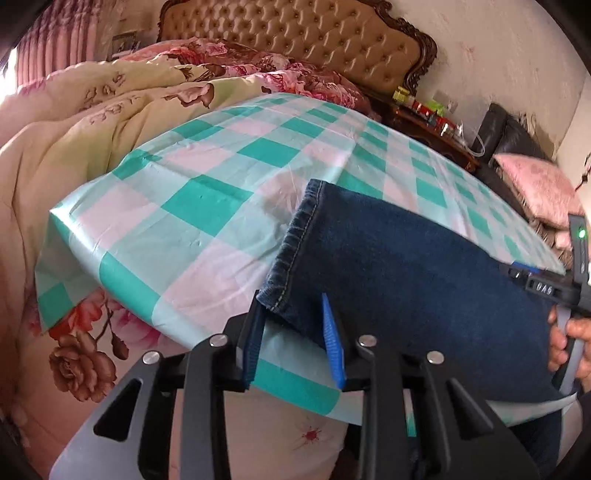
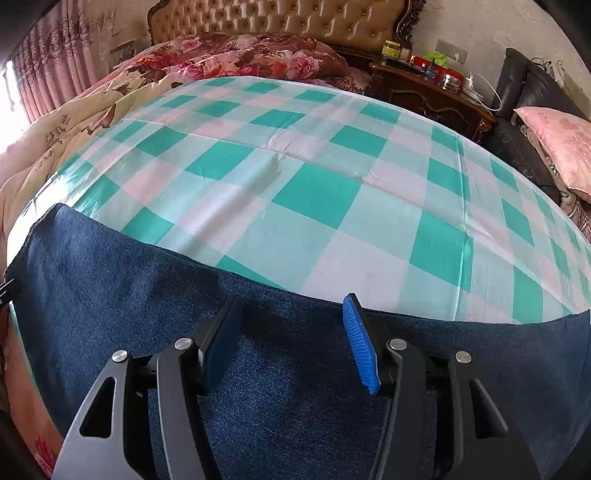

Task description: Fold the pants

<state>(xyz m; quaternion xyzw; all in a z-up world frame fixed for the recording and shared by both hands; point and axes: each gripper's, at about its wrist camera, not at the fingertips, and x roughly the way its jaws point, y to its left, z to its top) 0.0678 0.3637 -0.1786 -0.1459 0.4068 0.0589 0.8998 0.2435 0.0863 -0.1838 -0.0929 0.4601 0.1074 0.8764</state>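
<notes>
Checked cloth [image 2: 317, 195] on bed, tufted headboard [image 2: 273, 18], jeans [image 2: 258, 332] laid across

1. The black body of the right gripper [image 1: 546, 286], seen from the left wrist camera, carries pale raised characters that look like "DAS"; the reading is uncertain.
2. Labels on the nightstand [image 2: 428, 92] items are too small to read.

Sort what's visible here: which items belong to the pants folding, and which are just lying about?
In the job: jeans, checked cloth they lie on, left gripper, right gripper.

Lying about: floral quilt, tufted headboard, cluttered nightstand, pink pillow, pink curtain.
</notes>
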